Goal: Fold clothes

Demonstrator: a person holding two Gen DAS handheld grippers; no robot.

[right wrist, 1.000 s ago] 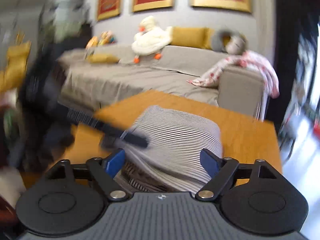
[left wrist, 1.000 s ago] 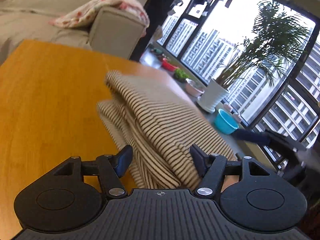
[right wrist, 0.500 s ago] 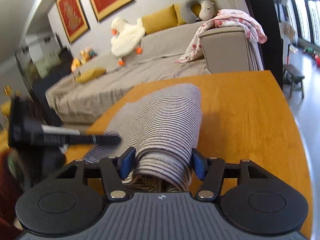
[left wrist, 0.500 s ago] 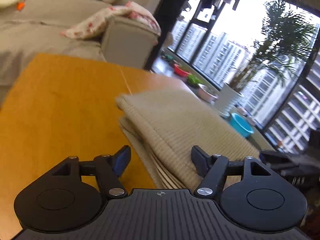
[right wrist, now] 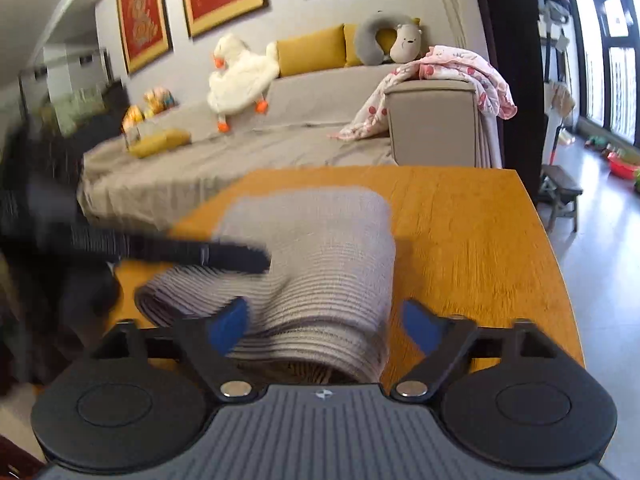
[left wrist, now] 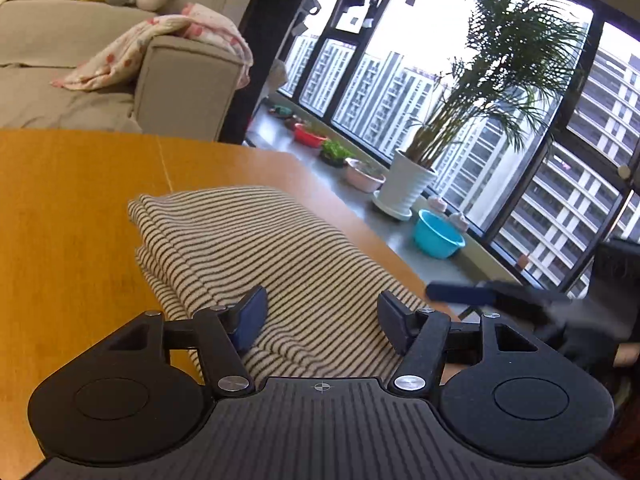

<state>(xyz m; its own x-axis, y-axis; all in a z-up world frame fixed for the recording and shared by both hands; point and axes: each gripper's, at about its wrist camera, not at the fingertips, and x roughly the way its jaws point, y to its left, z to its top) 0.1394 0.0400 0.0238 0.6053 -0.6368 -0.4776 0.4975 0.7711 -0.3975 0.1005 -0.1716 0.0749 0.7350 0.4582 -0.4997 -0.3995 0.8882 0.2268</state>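
Observation:
A folded beige garment with thin dark stripes point(left wrist: 256, 248) lies in layers on the orange wooden table point(left wrist: 68, 200). My left gripper point(left wrist: 320, 316) is open, its fingers over the garment's near end and holding nothing. In the right wrist view the same garment point(right wrist: 320, 256) is motion-blurred, its near end bulging. My right gripper point(right wrist: 324, 324) is open with its blue pads either side of that end. The left gripper's finger point(right wrist: 224, 254) reaches over the garment from the left. The right gripper's finger point(left wrist: 460, 293) shows at the right in the left wrist view.
A grey sofa point(right wrist: 288, 120) with cushions, a plush goose point(right wrist: 240, 76) and a pink blanket point(right wrist: 452, 80) stands beyond the table. A potted palm point(left wrist: 412, 188), bowls and a blue basin point(left wrist: 436, 232) line the window floor. A small stool point(right wrist: 560, 188) stands to the right.
My right gripper was closed on the garment's rolled end half a second ago and has since opened. My left gripper stayed open and shifted slightly over the garment.

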